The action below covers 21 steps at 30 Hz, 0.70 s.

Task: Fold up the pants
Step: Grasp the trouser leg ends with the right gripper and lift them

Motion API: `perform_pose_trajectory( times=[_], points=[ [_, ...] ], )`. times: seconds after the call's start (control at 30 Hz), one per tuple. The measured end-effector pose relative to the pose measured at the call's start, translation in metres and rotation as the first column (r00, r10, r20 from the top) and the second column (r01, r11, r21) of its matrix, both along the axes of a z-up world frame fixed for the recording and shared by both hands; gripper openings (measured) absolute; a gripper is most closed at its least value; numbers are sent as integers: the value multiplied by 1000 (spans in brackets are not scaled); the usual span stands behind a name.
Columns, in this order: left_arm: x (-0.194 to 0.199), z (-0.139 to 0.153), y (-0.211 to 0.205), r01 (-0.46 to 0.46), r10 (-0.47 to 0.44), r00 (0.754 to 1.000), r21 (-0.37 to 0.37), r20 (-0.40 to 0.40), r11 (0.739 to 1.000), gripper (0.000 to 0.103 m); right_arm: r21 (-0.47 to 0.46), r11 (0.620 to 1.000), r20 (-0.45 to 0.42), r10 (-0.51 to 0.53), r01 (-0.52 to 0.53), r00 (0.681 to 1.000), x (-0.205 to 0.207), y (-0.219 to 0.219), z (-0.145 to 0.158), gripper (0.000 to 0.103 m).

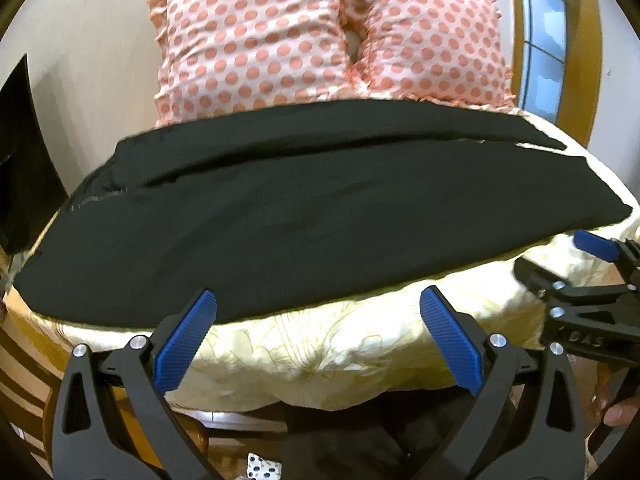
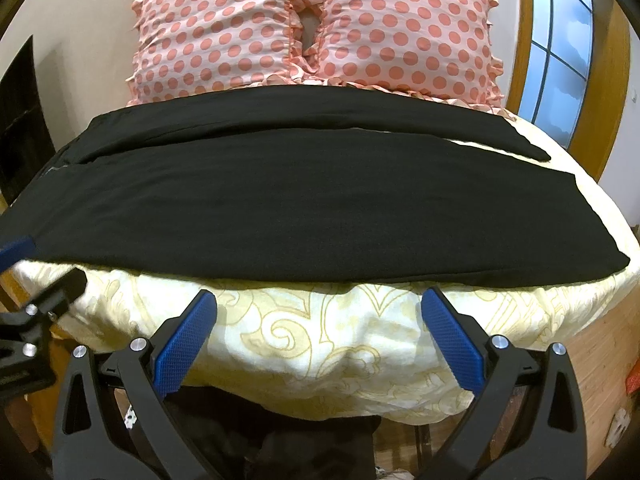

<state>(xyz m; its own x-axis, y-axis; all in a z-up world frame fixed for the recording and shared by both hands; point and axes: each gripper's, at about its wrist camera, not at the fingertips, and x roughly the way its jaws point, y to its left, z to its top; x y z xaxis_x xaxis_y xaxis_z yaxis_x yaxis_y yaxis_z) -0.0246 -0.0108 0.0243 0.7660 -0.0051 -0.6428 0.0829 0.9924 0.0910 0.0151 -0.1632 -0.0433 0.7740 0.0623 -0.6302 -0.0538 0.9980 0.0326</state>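
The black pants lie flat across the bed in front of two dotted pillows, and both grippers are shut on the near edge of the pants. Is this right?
Not quite. The pants do lie flat across the bed before the two pillows, but both wrist views show the left gripper and right gripper open, holding nothing, near the edge of the pants.

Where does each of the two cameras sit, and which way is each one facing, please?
Left wrist: on the left claw, at the bed's near edge, facing the pants and pillows; its own open blue fingers show, with the right claw and a fingertip at far right.
Right wrist: on the right claw, facing the same way; its open fingers show, with part of the left claw at far left.
Shared: pants, pillows, bed, window.
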Motion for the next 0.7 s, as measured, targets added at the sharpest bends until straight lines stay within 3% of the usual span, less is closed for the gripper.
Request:
perform_pose_trajectory(
  times=[0.13,0.27,0.43,0.6,0.7],
  points=[
    [-8,19,-3,31,-32,998,18,61,999,101,21,996,87,80,-82,993,-16,-3,24,102],
    [2,37,4,18,-16,996,-15,89,1000,101,63,998,151,20,-30,988,-6,-32,54,102],
    [23,48,19,-39,39,990,-5,132,999,101,160,979,126,-149,129,981,43,-97,72,102],
    [55,39,42,-112,114,990,-36,85,993,101,238,945,54,-244,225,968,107,-152,84,102],
    [70,32,51,-143,146,988,-45,57,989,101,220,927,26,-317,304,948,152,-177,93,98]
  ],
)
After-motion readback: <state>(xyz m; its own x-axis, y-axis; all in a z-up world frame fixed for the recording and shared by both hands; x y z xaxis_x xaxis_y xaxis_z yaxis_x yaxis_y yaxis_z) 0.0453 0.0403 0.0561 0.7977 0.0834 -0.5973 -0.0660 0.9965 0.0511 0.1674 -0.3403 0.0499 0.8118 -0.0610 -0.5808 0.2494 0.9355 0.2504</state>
